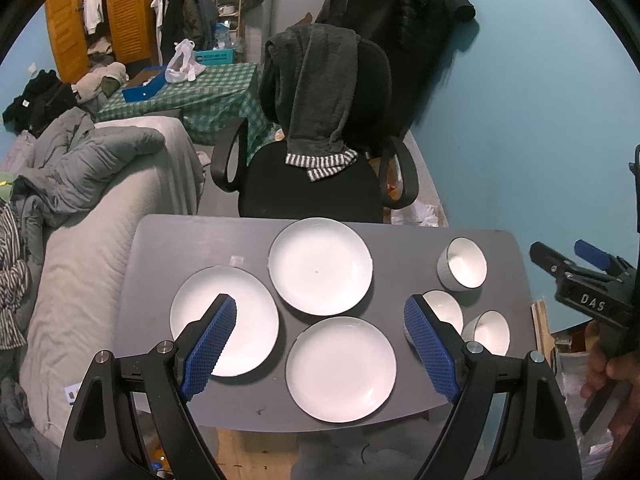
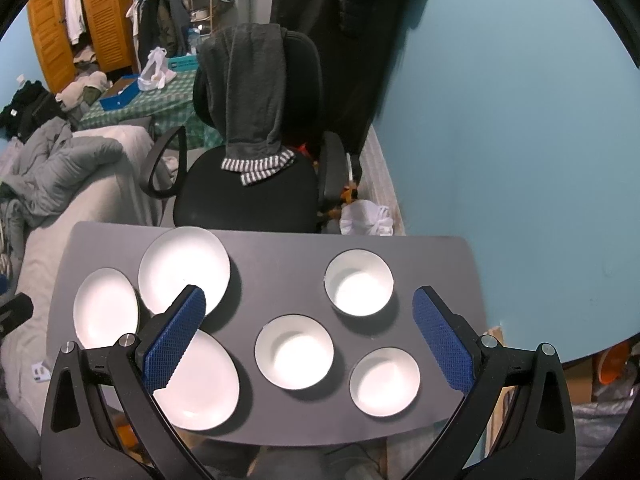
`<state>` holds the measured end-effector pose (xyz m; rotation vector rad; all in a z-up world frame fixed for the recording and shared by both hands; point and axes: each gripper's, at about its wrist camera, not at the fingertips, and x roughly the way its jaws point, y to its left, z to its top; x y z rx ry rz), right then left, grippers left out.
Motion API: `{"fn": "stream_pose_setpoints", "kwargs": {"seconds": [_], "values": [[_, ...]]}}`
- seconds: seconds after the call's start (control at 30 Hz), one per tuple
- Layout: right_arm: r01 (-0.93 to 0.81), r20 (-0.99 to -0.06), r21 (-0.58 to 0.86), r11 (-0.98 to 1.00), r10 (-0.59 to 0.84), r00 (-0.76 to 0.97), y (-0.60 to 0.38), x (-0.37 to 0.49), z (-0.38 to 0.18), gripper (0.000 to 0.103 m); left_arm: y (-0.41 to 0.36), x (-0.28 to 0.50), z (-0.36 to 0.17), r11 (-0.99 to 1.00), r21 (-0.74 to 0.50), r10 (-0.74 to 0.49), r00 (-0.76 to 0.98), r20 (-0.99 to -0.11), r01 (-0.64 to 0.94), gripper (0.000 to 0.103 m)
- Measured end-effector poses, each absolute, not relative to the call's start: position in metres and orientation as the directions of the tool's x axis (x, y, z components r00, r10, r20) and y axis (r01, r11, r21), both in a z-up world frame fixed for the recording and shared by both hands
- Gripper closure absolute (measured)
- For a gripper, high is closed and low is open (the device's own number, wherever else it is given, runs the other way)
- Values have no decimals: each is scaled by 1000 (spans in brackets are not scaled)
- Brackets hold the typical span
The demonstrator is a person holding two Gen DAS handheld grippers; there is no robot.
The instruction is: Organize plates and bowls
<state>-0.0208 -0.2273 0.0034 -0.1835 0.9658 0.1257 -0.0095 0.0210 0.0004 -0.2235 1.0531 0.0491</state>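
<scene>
Left wrist view — both grippers wide open, empty, above plates (image 1: 320,266).

Lived-in bedroom, bed (image 1: 100,248) (rumpled), wardrobe (image 1: 100,12), office chair (image 1: 312,184)

White plates (image 1: 320,266) and bowls (image 2: 295,352) on grey table (image 2: 280,264); blue diamond-textured pads (image 1: 214,344); green-checked cloth (image 1: 212,92).
</scene>
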Motion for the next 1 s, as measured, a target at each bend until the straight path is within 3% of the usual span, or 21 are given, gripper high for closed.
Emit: {"fn": "stream_pose_setpoints", "kwargs": {"seconds": [0.37,1.0], "values": [[-239,-841,-140,961,12,541,-230,-27,-15,2,43,-22,-17,980,-126,-39,463,-886,-157,16],[-377,-899,-12,926,155,410,-196,-53,-70,2,61,-55,-89,975,-120,-48,349,-936,-186,16]]}}
